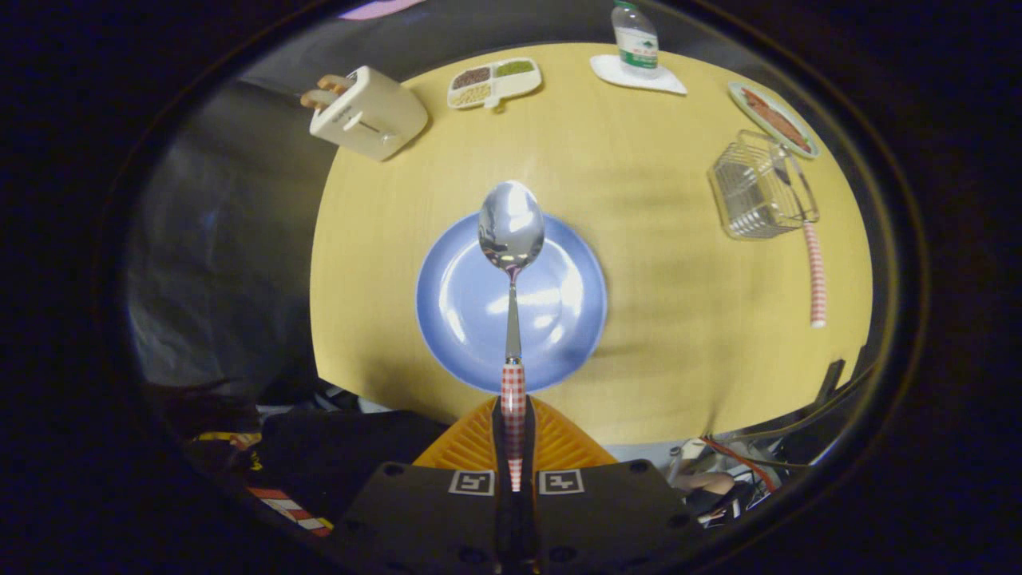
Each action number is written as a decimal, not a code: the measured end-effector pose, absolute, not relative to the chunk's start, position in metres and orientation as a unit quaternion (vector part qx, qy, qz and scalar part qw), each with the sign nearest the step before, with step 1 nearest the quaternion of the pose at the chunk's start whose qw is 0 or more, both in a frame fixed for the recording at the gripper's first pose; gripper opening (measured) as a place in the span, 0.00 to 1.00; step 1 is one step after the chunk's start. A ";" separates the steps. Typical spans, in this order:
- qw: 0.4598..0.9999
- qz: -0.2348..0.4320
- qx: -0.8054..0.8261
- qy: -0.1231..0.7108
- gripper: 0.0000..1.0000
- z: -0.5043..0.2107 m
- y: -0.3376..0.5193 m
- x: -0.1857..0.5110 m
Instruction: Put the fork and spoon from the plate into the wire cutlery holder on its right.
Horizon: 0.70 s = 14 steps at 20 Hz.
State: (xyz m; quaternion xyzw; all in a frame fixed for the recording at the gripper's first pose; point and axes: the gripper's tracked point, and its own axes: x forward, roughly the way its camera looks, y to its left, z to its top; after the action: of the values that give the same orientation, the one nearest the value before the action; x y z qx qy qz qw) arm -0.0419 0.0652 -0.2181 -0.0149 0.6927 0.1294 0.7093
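Right now the gripper (513, 447) has its fingers pressed onto the checked handle of the spoon (511, 231), held up over the blue plate (559, 319), bowl end pointing straight ahead beyond the fingers, long axis in line w/ them. Prob light, stiff, w/ a slick polished bowl, so the handle is the better hold; gripped at the tail end it may pivot. The fork (814, 271) already leans in the wire cutlery holder (754, 192) off to the right, handle sticking out toward the table edge.
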 end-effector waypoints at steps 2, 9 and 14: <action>0.711 0.110 -0.019 0.694 0.06 -0.200 0.036 -0.031; 0.690 0.064 -0.011 0.721 0.06 -0.169 -0.040 0.015; 0.654 0.046 -0.010 0.755 0.06 -0.178 -0.080 0.053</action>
State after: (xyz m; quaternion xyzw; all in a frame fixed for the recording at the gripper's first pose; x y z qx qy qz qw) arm 0.0525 -0.0796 -0.1785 -0.0097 0.7547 0.0464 0.6543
